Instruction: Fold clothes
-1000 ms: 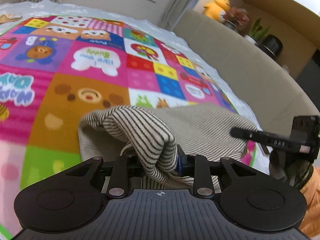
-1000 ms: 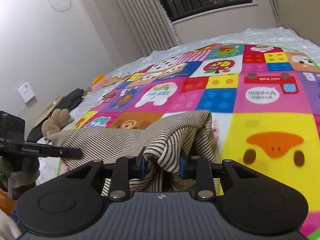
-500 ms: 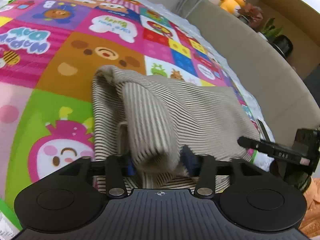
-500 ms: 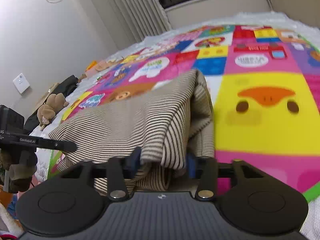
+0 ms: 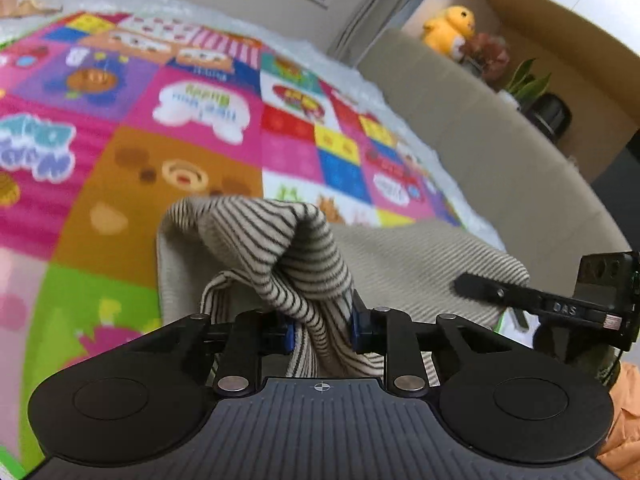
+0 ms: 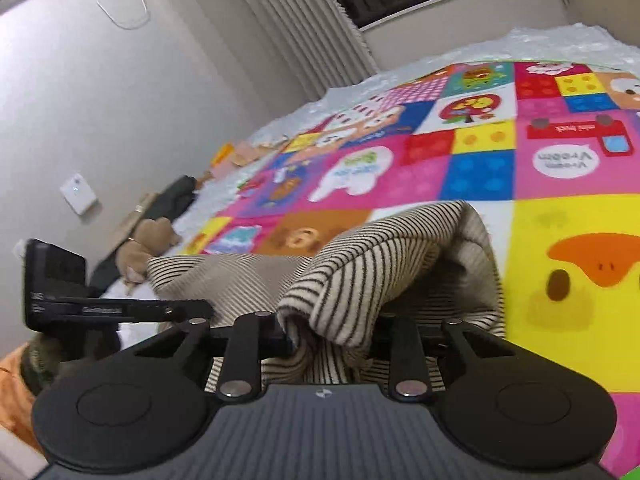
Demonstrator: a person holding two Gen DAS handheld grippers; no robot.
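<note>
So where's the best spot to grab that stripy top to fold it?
Probably by its near corners, one in each gripper, coming from the near edge. The striped garment lies spread across the play mat, and the left gripper and right gripper already pinch bunched cloth there, so the rest can hang evenly.

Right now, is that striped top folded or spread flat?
Partly folded: the striped top is doubled over, bunched edges pinched in both the left gripper and right gripper.
</note>
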